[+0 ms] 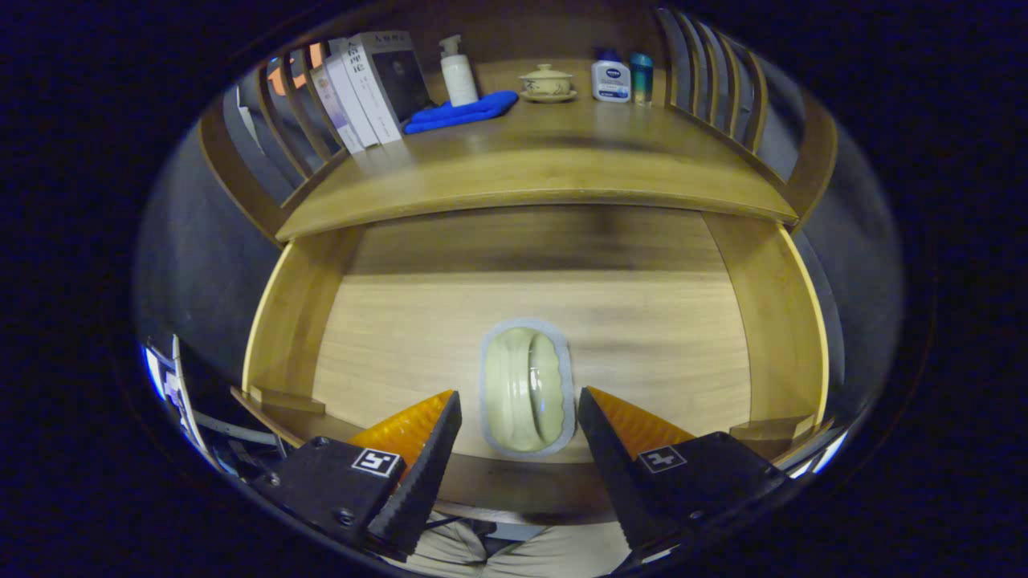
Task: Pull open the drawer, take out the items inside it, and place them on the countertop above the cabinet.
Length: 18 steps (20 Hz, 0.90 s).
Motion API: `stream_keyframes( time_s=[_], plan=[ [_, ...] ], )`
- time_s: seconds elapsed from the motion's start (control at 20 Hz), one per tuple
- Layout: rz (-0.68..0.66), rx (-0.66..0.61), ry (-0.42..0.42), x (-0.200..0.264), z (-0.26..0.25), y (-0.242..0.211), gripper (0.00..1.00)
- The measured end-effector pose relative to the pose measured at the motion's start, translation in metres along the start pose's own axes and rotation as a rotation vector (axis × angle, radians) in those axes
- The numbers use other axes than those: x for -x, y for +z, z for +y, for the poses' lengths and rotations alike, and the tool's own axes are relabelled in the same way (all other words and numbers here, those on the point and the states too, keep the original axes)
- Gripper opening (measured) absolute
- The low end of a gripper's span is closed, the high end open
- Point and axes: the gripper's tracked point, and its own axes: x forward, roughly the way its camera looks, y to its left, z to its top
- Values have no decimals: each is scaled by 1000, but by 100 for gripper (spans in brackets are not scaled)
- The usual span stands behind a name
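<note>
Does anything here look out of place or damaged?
Nothing stands out. The drawer is open, a pale green dish lies flat inside between the open gripper fingers, and the countertop items stand tidy.

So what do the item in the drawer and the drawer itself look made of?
The pale green item, lying between the open gripper's fingers: likely glazed ceramic, given its glossy highlights. The grey mat under it looks matte, maybe felt. The drawer: light wood with visible grain and a satin finish.
</note>
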Motion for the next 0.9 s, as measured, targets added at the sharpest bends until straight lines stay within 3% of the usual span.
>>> stream_keyframes(
  time_s=[0.1,0.3,0.55,0.9],
  plan=[
    [30,3,-11,-9,2,2,86],
    [94,12,-60,-24,0,-1,67],
    [128,-21,-83,-37,-4,0,36],
    [93,-23,-61,-20,0,10,23]
  ],
)
